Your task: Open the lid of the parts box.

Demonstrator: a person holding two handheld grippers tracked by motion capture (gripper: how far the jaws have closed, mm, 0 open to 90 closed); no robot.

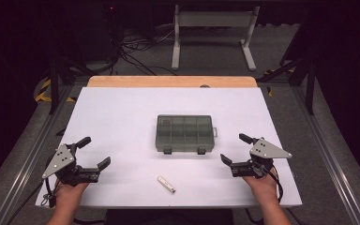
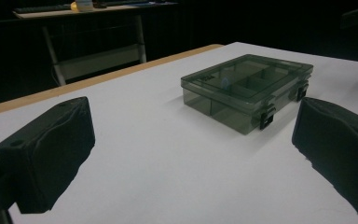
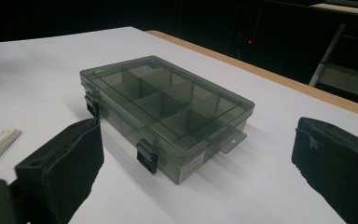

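With both my left gripper (image 1: 93, 153) and right gripper (image 1: 235, 149) jaws spread and empty, a careless approach risked shoving the latched compartment box (image 1: 185, 133) across the bench (image 1: 122, 112).

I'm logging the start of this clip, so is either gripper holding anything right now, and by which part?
Nothing is held. The left gripper and the right gripper both stand open above the table, apart from the closed compartment box and the small white stick.
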